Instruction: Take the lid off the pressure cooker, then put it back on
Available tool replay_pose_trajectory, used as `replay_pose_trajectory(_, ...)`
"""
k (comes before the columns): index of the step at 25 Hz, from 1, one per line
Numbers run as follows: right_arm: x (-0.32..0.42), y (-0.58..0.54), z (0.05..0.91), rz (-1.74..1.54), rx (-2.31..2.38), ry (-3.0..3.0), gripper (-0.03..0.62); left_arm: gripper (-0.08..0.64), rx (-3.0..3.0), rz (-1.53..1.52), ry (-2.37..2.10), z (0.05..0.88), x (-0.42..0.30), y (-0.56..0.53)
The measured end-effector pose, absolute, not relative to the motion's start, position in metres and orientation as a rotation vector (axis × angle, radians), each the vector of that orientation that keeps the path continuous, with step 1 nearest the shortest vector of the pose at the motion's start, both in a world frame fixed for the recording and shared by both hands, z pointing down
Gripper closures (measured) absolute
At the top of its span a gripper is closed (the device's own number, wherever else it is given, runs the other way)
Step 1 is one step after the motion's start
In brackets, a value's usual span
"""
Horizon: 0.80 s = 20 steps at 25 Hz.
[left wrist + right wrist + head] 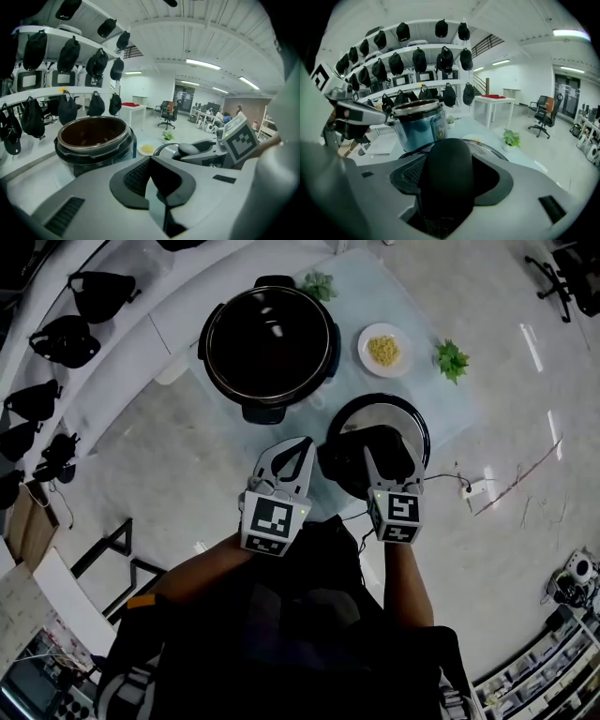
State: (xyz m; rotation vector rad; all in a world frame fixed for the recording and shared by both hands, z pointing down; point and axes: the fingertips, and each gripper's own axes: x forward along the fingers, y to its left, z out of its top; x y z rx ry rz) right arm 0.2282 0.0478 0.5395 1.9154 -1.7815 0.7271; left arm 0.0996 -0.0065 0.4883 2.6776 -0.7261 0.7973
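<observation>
A one-sided hold could let the lid (377, 413) tilt as it rises and clip the rim of the open pressure cooker (269, 341), or slip off the near edge of the table (398, 287), where it lies. The right gripper (379, 454) is clamped on the lid's black handle (445, 173). The left gripper (296, 451), jaws together and empty, hovers just left of the lid.

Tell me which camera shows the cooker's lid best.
Head view: most of the lid shows from above, beside the open cooker, its handle in the right gripper. The right gripper view shows mostly the handle between its jaws; the left gripper view, just a small part.
</observation>
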Motion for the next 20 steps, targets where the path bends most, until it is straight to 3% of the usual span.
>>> replay_pose_trajectory(11, 0.229, 0.01, 0.412, 0.43, 1.597, -2.13, 0.301, 0.554, 2.617, 0.629, -0.994, 0.429, 0.069, -0.028)
replay_pose_trajectory(20, 0.177, -0.059, 0.362, 0.28, 1.33, -2.35, 0.301, 0.554, 2.554, 0.545, -1.195, 0.404, 0.01, -0.068)
